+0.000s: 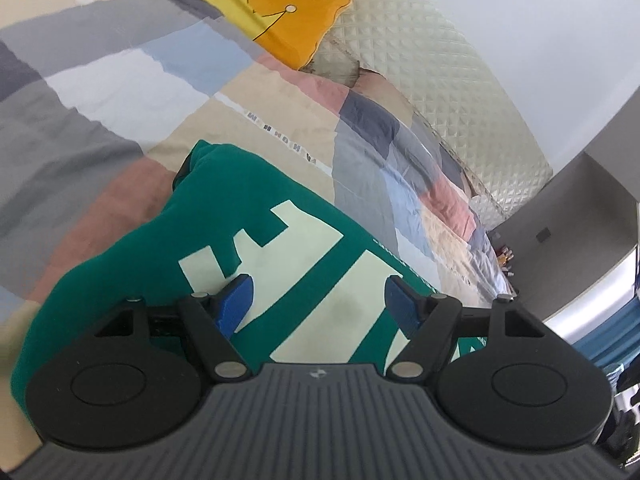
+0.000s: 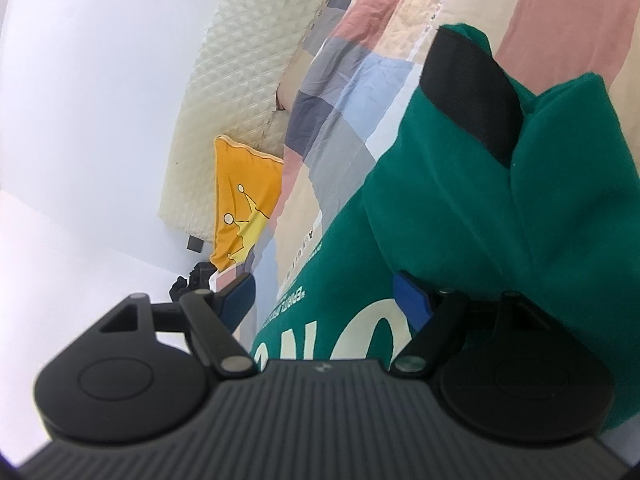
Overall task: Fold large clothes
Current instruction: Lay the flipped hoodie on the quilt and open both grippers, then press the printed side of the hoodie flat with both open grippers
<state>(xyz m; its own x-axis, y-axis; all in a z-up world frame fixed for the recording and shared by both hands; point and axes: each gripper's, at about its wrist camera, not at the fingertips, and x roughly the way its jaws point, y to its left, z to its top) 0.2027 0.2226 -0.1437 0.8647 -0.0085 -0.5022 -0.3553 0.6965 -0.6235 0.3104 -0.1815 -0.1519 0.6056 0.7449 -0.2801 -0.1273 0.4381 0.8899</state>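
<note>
1. A green sweatshirt with large cream block lettering (image 1: pixel 224 216) lies on a bed just ahead of and beneath the left gripper (image 1: pixel 318 298). That gripper's blue fingertip pads (image 1: pixel 236 300) stand wide apart over the print and clamp nothing.

2. The big cream letters are cropped and seen at a slant. In the right wrist view, rounded shapes like "O" and "N" show just beyond the right gripper (image 2: pixel 326 300). A line of small cream print runs beside them, too small to read.

3. The right gripper's jaws are likewise spread wide. Its right blue pad (image 2: pixel 412 300) sits at the edge of a bunched green fold. Whether it touches the cloth cannot be told, and no fabric is pinched between the pads.

4. The patchwork bedcover of pink, grey, pale blue and beige blocks (image 1: pixel 120 92) spreads out ahead of both tools. A white strip on it carries small dark lettering, blurred beyond reading.

5. Well ahead of the left gripper, an orange-and-yellow cushion with a line-drawn crown (image 1: pixel 280 20) rests against a cream quilted headboard (image 1: pixel 420 52) under a plain white wall.

6. Only the right wrist view shows the sweatshirt's black ribbed band (image 2: pixel 472 92), ahead and to the right. Only the left wrist view shows a grey wall panel and a blue curtain (image 1: pixel 612 332) far right.
</note>
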